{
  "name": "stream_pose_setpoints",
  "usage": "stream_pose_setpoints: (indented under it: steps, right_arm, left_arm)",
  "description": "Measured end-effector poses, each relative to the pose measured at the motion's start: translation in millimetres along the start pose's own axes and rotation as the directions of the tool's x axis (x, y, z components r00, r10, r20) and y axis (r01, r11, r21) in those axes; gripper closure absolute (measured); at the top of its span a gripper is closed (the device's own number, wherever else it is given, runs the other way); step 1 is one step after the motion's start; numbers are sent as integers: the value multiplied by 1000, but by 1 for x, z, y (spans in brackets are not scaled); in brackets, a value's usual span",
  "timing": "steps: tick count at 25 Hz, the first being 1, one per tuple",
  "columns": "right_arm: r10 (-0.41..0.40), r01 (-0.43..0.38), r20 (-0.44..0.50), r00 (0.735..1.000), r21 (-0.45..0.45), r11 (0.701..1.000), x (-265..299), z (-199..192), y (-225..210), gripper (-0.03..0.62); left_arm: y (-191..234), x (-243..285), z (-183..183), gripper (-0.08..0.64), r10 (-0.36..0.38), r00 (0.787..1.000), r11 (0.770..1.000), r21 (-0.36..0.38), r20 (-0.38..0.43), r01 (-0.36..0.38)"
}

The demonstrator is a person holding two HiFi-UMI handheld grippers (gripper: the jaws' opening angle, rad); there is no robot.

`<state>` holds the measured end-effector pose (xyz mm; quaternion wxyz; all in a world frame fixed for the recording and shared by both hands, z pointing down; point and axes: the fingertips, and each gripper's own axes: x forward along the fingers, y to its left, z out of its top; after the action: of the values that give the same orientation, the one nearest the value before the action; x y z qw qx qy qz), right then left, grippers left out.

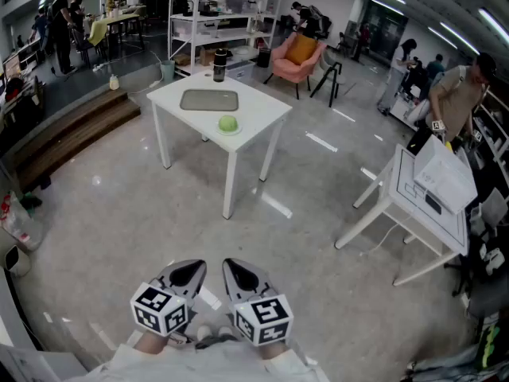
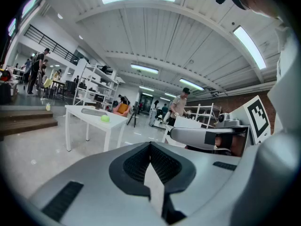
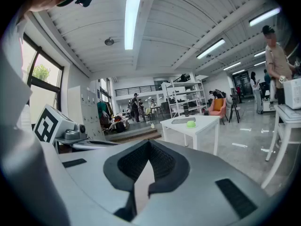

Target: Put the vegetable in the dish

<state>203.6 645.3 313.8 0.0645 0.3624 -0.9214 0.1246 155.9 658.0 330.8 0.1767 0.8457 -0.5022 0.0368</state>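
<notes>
A round green vegetable (image 1: 228, 122) lies near the front corner of a white table (image 1: 262, 110) several steps ahead of me. Just behind it on the table is a flat grey rectangular dish (image 1: 209, 100). My left gripper (image 1: 191, 270) and right gripper (image 1: 238, 270) are held side by side low in the head view, far from the table, both shut and empty. In the left gripper view the vegetable (image 2: 105, 118) is a small green spot beyond the left gripper (image 2: 150, 147). In the right gripper view the vegetable (image 3: 190, 124) lies beside the dish (image 3: 183, 120), beyond the right gripper (image 3: 149, 147).
A black bottle (image 1: 219, 64) stands at the table's far corner. A second white table (image 1: 429, 189) with papers is at the right, with a person (image 1: 457, 94) behind it. Wooden steps (image 1: 71, 134) run along the left; a pink armchair (image 1: 298, 54) and shelves (image 1: 231, 14) stand behind.
</notes>
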Motion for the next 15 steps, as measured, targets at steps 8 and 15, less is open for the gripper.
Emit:
stream_pose_setpoints:
  steps: [8, 15]
  right_arm:
    - [11, -11, -7, 1000, 8, 1000, 2, 4, -11, 580]
    - [2, -1, -17, 1000, 7, 1000, 7, 0, -23, 580]
  left_arm:
    - [-4, 11, 1, 552, 3, 1000, 1000, 0, -13, -3]
    - [-1, 21, 2, 552, 23, 1000, 1000, 5, -11, -23]
